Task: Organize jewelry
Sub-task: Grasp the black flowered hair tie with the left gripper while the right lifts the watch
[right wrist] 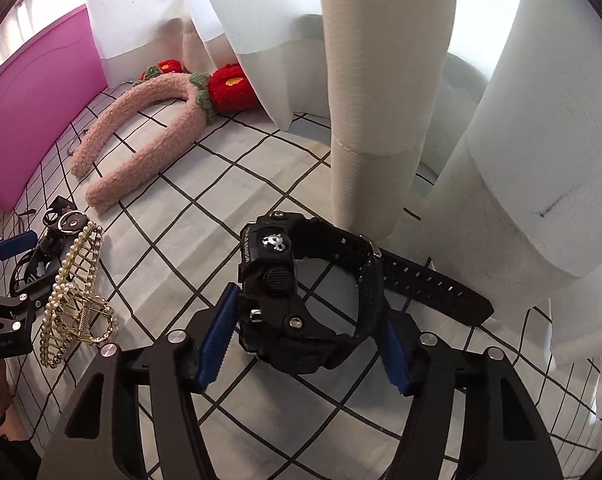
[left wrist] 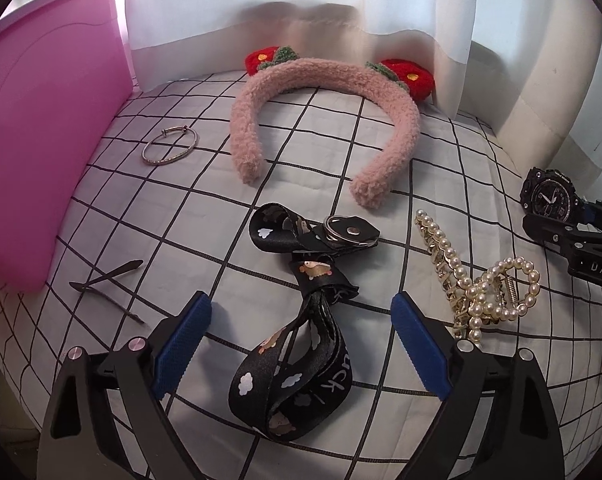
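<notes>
Right gripper [right wrist: 305,344] is pinching the watch [right wrist: 301,300]; left gripper [left wrist: 301,344] is hovering spread over the lanyard [left wrist: 301,344].

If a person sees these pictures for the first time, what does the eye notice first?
Probably the fluffy pink headband with red flowers, lying at the back near the white curtain. Next, the black watch between the right gripper fingers, and the black lanyard between the open left gripper fingers.

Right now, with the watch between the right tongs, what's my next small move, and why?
Probably close the right tongs on the black watch: its case already sits between the blue pads, which appear to touch without clearly clamping it. The left tongs hang open over the lanyard.
</notes>
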`<state>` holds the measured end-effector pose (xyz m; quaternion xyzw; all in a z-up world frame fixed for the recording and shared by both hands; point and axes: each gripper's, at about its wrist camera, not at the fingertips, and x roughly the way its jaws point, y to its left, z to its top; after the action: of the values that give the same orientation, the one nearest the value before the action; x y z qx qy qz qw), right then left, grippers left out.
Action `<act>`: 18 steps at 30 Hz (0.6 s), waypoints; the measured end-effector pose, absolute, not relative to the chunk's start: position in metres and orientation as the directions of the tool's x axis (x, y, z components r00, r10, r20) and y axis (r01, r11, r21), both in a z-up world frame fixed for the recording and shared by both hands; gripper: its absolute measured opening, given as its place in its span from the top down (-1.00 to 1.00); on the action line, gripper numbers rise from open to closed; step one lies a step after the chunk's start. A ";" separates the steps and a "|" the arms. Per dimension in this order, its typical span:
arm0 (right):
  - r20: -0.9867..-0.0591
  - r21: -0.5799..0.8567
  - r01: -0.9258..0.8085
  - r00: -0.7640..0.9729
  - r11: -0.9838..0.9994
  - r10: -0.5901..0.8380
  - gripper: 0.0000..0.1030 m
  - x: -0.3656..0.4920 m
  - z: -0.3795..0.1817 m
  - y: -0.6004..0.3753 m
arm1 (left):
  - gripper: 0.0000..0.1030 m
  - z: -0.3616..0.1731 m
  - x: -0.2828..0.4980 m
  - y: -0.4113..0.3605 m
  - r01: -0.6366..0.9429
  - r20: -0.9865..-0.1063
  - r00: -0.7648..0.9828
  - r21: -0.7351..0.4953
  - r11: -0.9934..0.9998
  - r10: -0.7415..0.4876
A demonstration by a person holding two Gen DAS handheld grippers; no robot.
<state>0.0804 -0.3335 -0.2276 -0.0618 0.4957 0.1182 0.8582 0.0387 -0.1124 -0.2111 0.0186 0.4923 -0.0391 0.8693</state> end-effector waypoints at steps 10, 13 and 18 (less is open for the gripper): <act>-0.849 0.047 -0.233 0.503 0.971 0.161 -0.12 0.064 -0.226 -0.329 | 0.88 -0.198 0.029 -0.124 0.147 -0.846 0.526 -0.008 0.989 -0.085; -0.842 0.082 -0.220 0.506 0.972 0.185 -0.12 0.059 -0.223 -0.331 | 0.89 -0.188 0.028 -0.119 0.148 -0.830 0.549 -0.020 0.989 -0.099; -0.822 0.182 -0.178 0.512 0.967 0.249 -0.11 0.046 -0.214 -0.338 | 0.88 -0.161 0.020 -0.114 0.160 -0.799 0.588 -0.036 0.986 -0.124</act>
<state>0.0456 -0.3385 -0.2145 0.0370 0.4785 0.1231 0.8686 0.0204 -0.1145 -0.1611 0.0199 0.4467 -0.0798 0.8909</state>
